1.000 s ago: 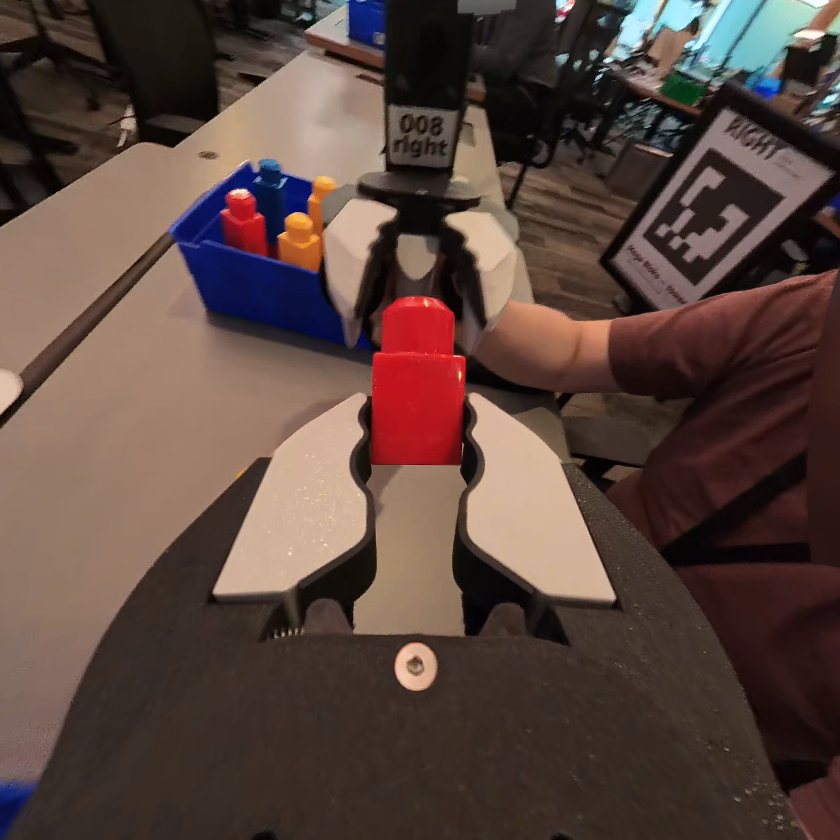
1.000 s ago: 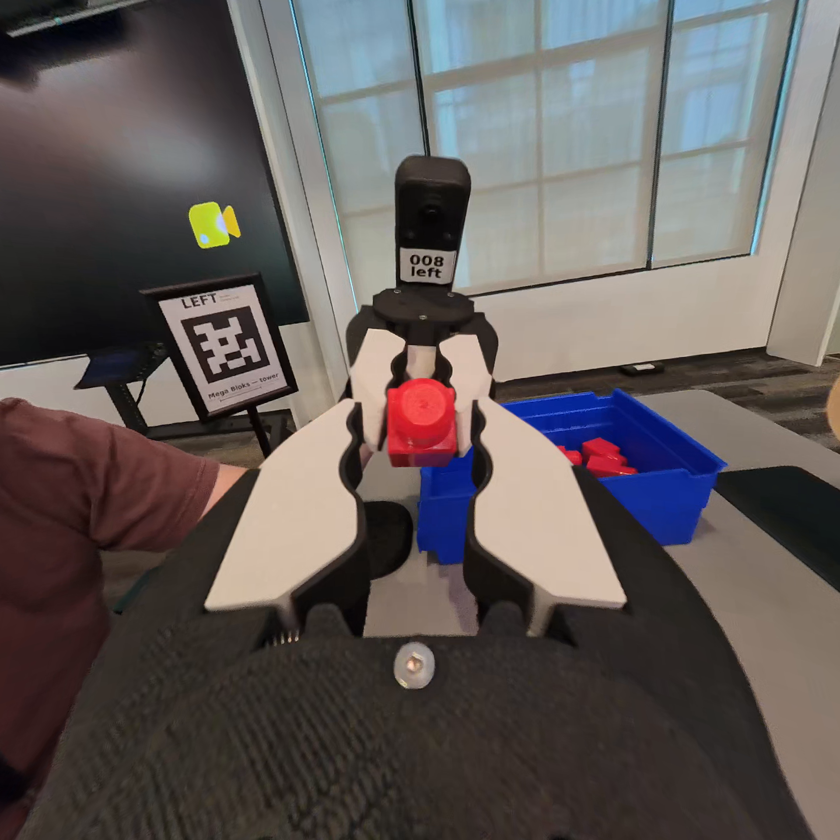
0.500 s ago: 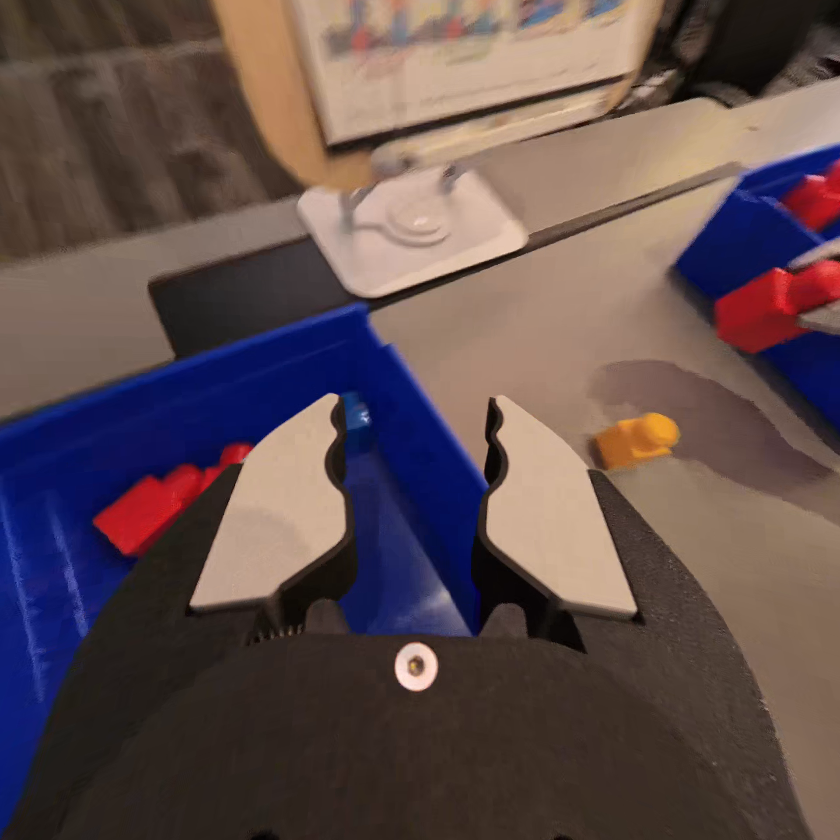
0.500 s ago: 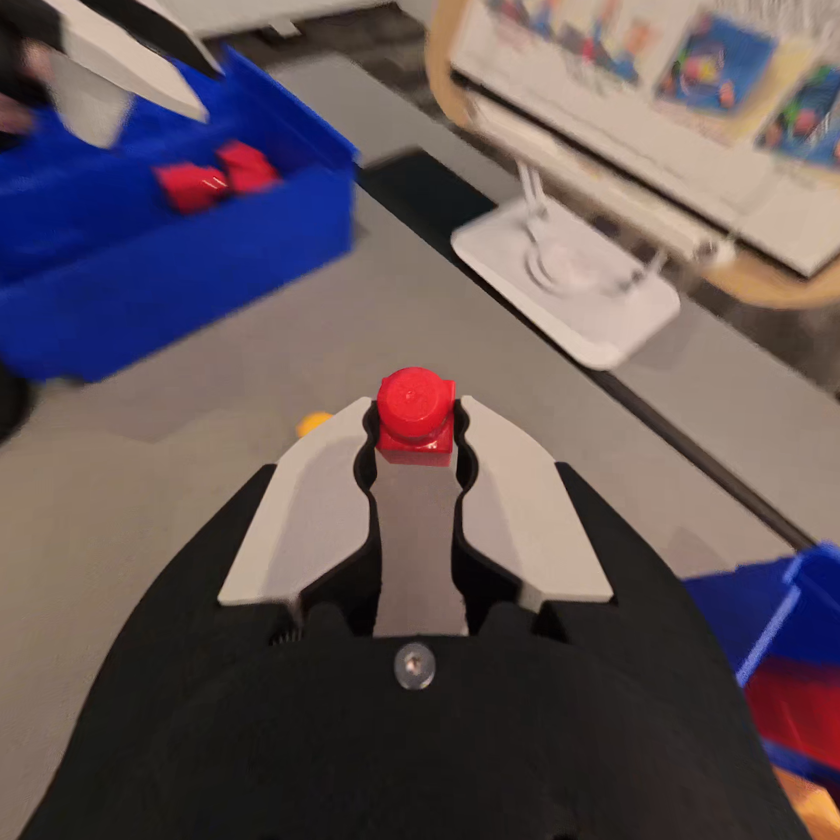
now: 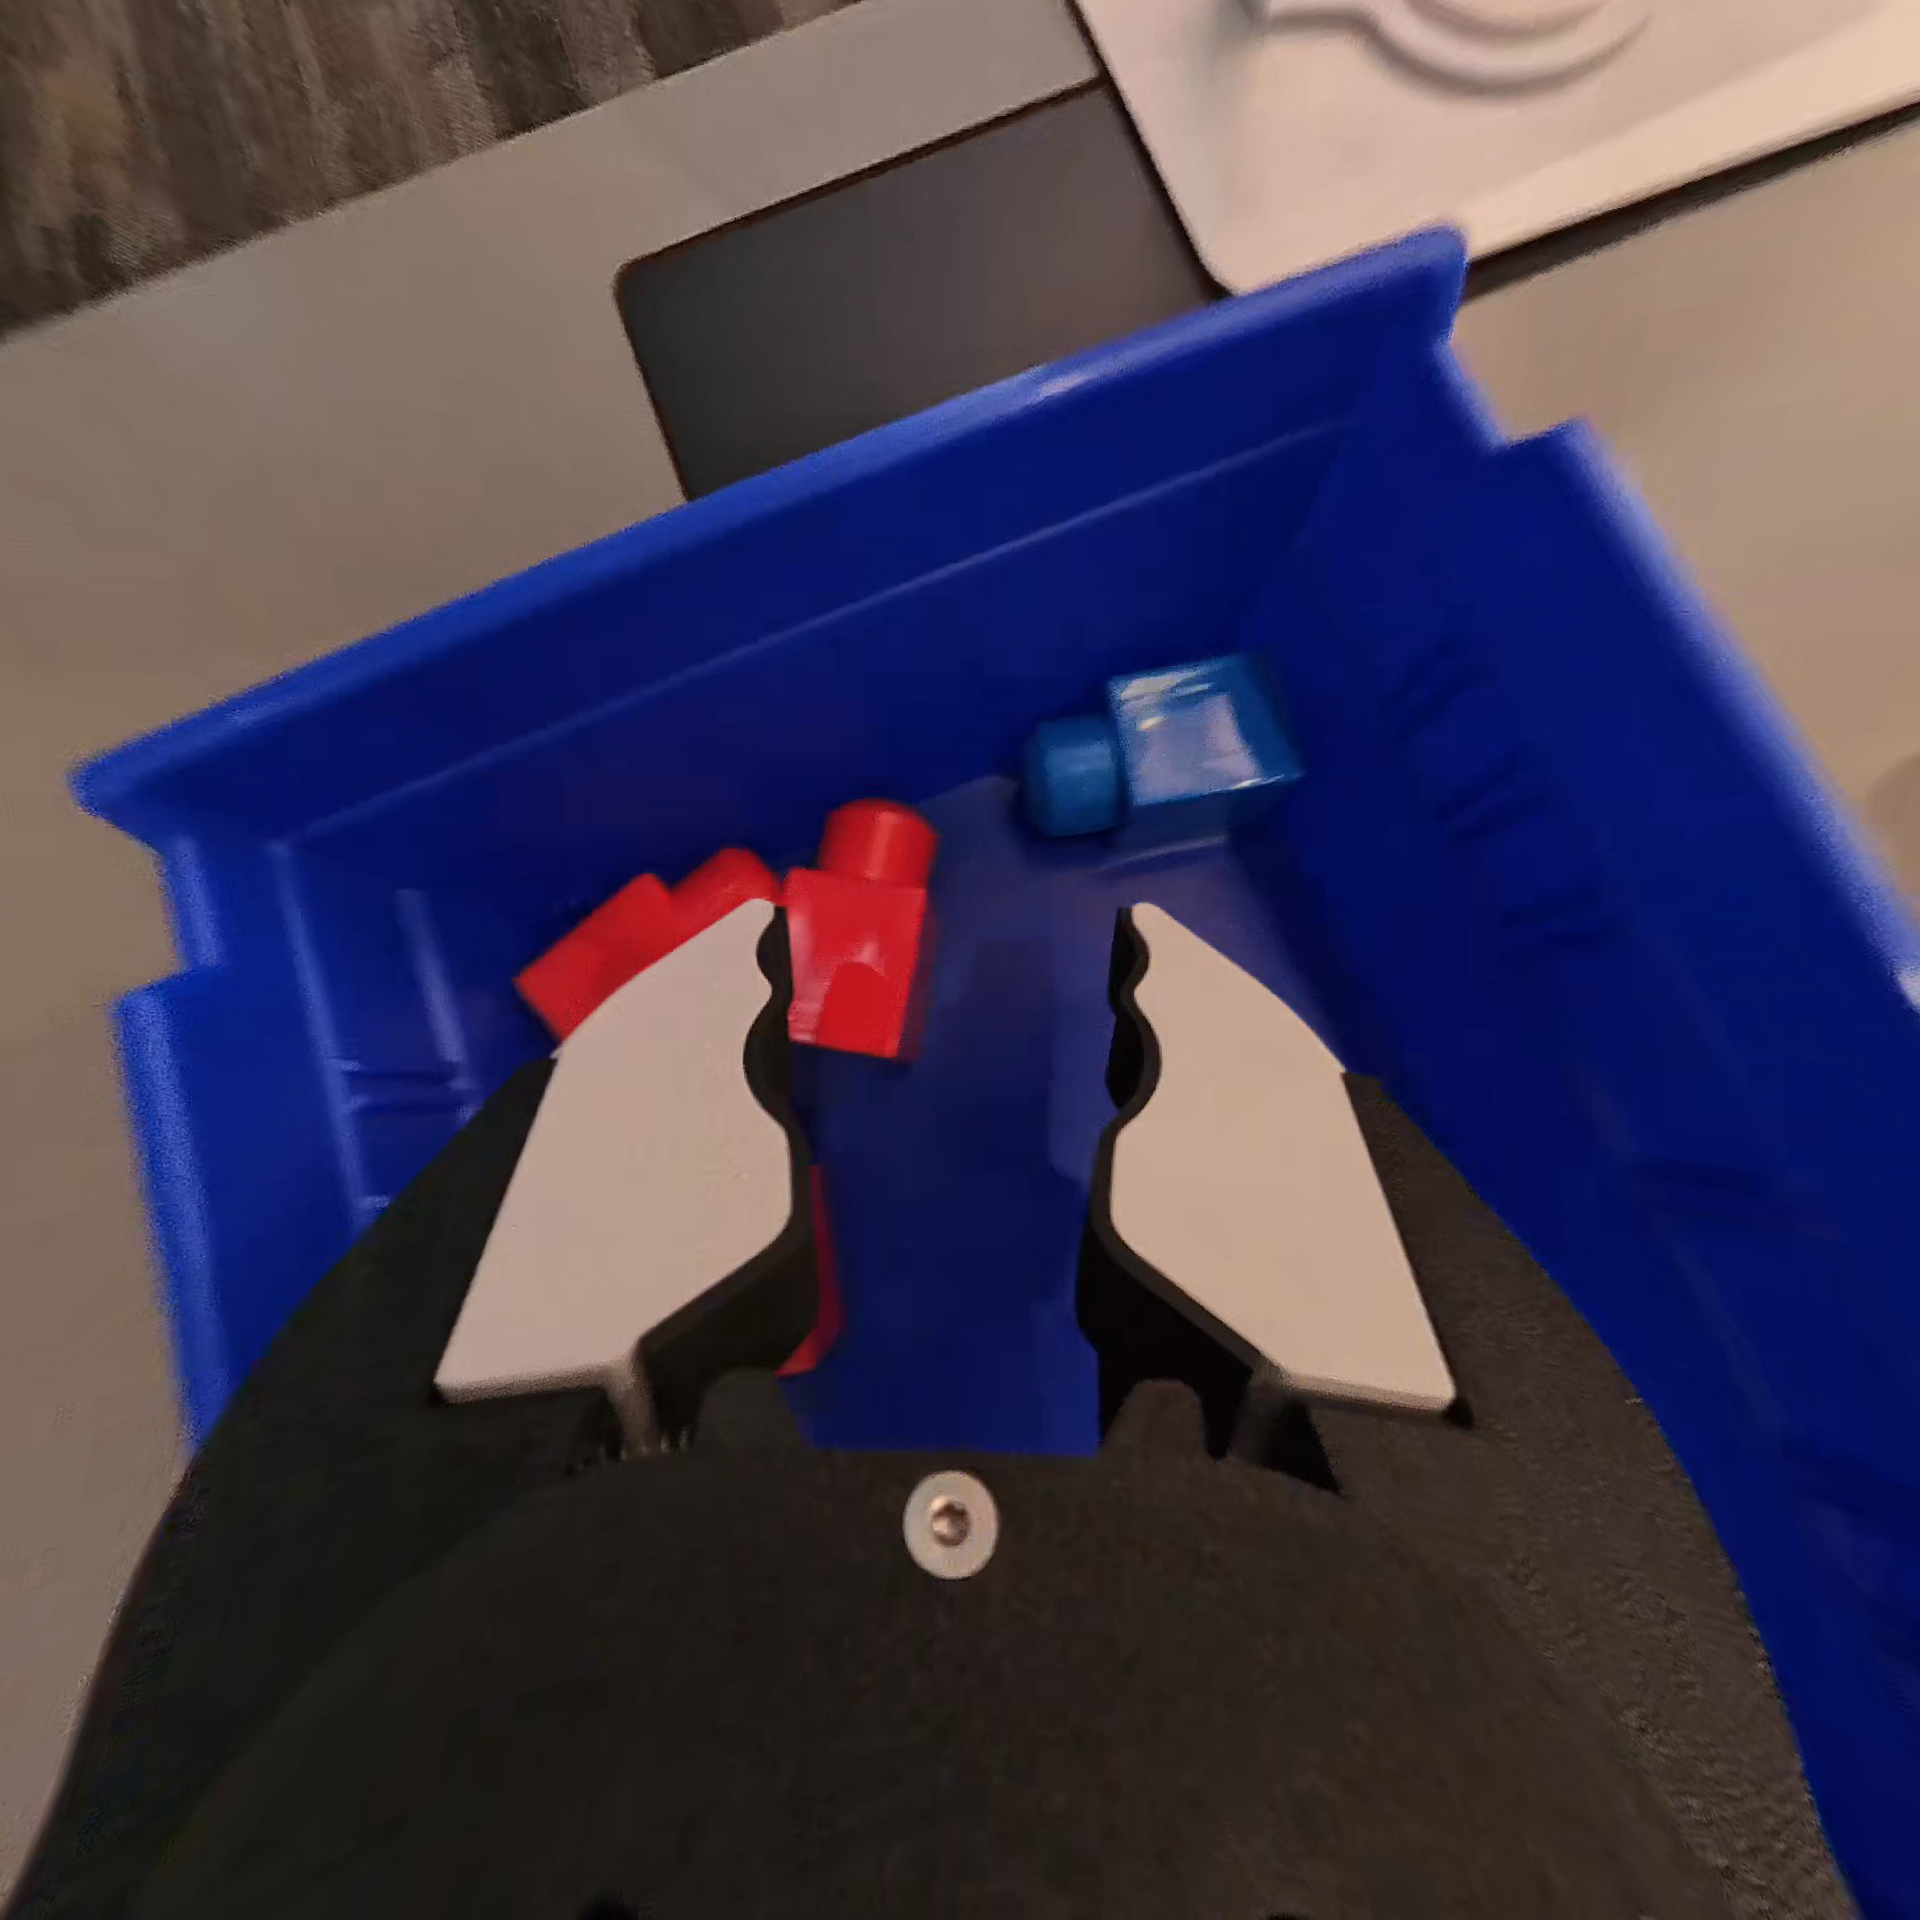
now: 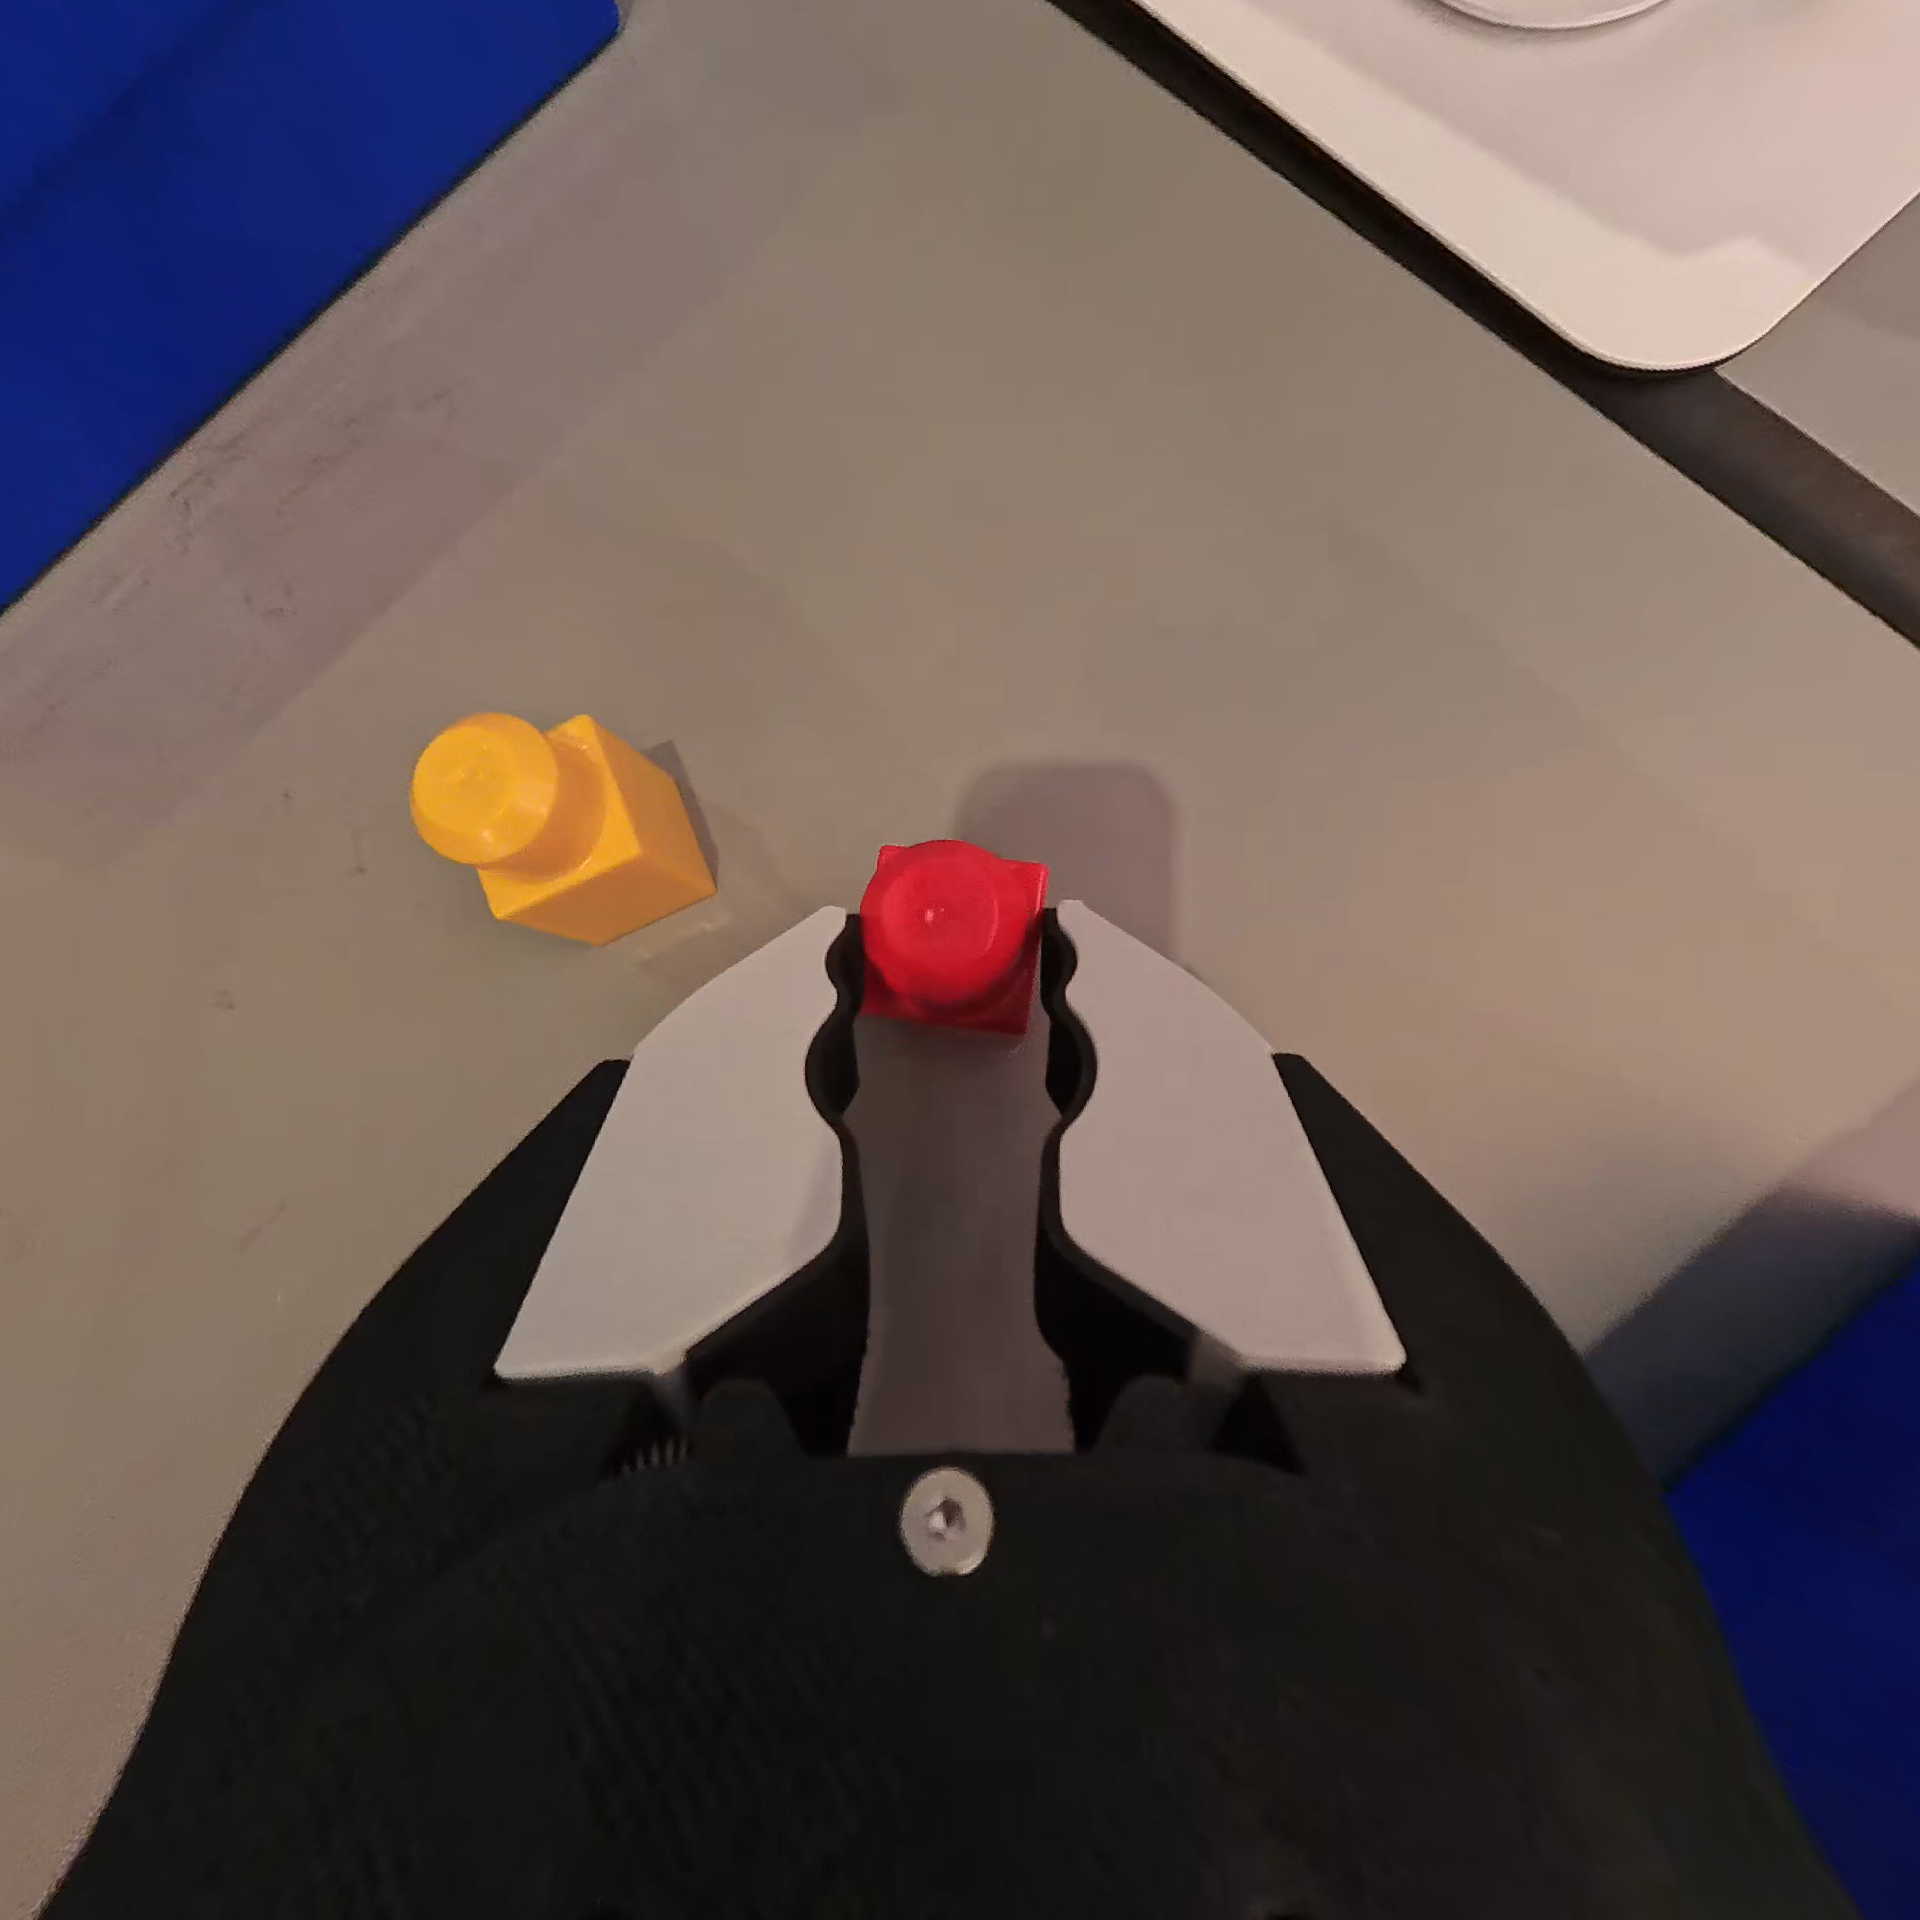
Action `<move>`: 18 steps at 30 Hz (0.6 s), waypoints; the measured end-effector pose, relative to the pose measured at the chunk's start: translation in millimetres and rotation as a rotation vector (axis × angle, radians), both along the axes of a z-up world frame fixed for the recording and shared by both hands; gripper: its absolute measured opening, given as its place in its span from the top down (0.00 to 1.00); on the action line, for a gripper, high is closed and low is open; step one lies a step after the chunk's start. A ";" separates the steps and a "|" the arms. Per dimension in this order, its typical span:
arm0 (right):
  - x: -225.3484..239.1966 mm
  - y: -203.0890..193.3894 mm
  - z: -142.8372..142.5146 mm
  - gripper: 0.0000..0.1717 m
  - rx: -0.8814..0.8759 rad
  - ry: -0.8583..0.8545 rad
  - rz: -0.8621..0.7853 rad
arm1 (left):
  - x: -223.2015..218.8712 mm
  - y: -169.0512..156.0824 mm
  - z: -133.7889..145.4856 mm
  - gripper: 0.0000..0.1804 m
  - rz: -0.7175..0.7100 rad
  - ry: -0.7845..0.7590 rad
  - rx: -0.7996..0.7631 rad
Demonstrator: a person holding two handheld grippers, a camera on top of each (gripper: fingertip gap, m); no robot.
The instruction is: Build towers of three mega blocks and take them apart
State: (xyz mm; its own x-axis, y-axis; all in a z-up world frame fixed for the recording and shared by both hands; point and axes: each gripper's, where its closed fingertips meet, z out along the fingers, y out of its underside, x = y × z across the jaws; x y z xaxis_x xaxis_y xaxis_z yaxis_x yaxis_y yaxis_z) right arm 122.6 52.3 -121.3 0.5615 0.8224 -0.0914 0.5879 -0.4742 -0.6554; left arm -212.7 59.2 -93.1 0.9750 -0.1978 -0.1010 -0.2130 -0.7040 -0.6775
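My left gripper (image 5: 945, 914) is open and empty, pointing down into a blue bin (image 5: 727, 582). In the bin lie a red block (image 5: 857, 935) beside my left fingertip, a second red block (image 5: 634, 935) partly behind that finger, and a blue block (image 5: 1164, 758) in the far right corner. A sliver of red (image 5: 821, 1278) shows under the left finger. My right gripper (image 6: 951, 914) is shut on a red block (image 6: 951, 935), stud towards the camera, above the grey table (image 6: 935, 468). An orange block (image 6: 561, 831) stands on the table to its left.
A white stand base (image 6: 1558, 135) sits at the far right of the table, by a dark seam (image 6: 1662, 436). Blue bin parts show at the upper left (image 6: 208, 208) and lower right (image 6: 1818, 1558) of the right wrist view. A dark panel (image 5: 894, 332) lies behind the bin. Tip to tip, the grippers are about 35 cm apart.
My left gripper let go of the red block, opened and swung over into the blue bin. My right gripper closed on that red block and carried it down over the table near the orange block.
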 end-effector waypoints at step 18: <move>-16.8 -7.7 17.8 0.72 0.089 0.026 0.097 | -22.2 2.9 -36.5 0.70 -0.096 0.277 -0.149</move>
